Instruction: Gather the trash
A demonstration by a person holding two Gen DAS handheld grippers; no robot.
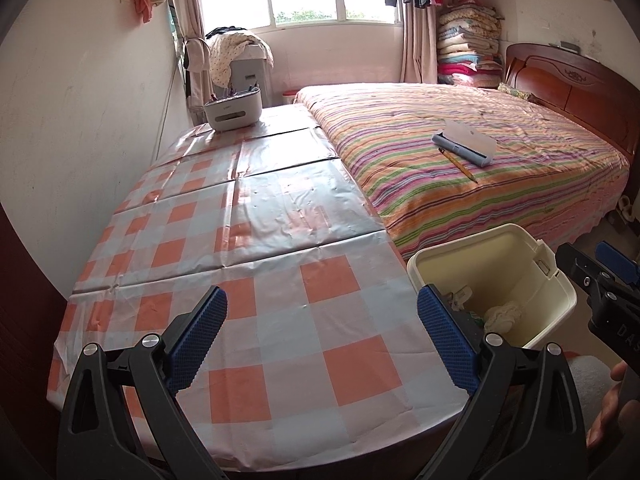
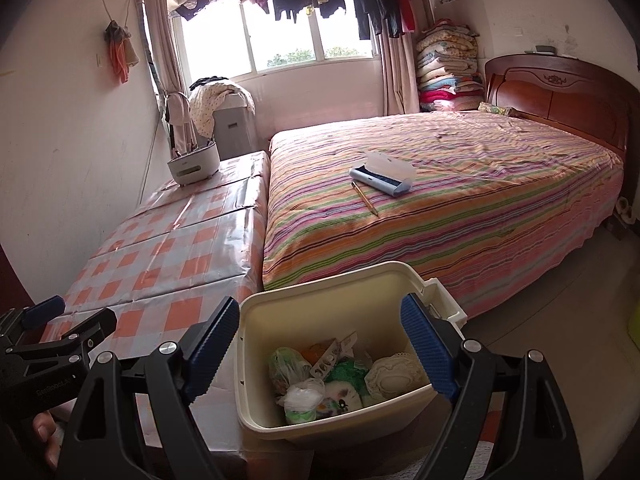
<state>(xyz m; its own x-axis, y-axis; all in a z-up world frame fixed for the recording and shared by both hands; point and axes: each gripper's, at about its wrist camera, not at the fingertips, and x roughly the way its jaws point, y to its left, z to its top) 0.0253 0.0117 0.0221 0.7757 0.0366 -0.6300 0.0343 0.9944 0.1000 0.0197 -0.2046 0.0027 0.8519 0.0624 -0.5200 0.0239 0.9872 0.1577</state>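
Note:
A cream plastic trash bin (image 2: 320, 292) stands on the floor between the table and the bed; it also shows in the left wrist view (image 1: 516, 240). Inside lie several pieces of trash (image 2: 340, 380): crumpled bags, a blister pack, green wrappers and a white lace piece. My right gripper (image 2: 320, 348) is open and empty, just above the bin's mouth. My left gripper (image 1: 320, 340) is open and empty over the near end of the checked tablecloth (image 1: 280, 320), left of the bin. The right gripper's blue pads (image 1: 616, 264) show at the left wrist view's right edge.
A long table with an orange-checked cloth (image 2: 160, 260) runs along the left wall, with a white caddy (image 2: 194, 164) at its far end. A striped bed (image 2: 460, 200) holds an open pencil case (image 2: 382, 174) and a pencil (image 2: 365, 199). Folded quilts (image 2: 448, 68) stack by the headboard.

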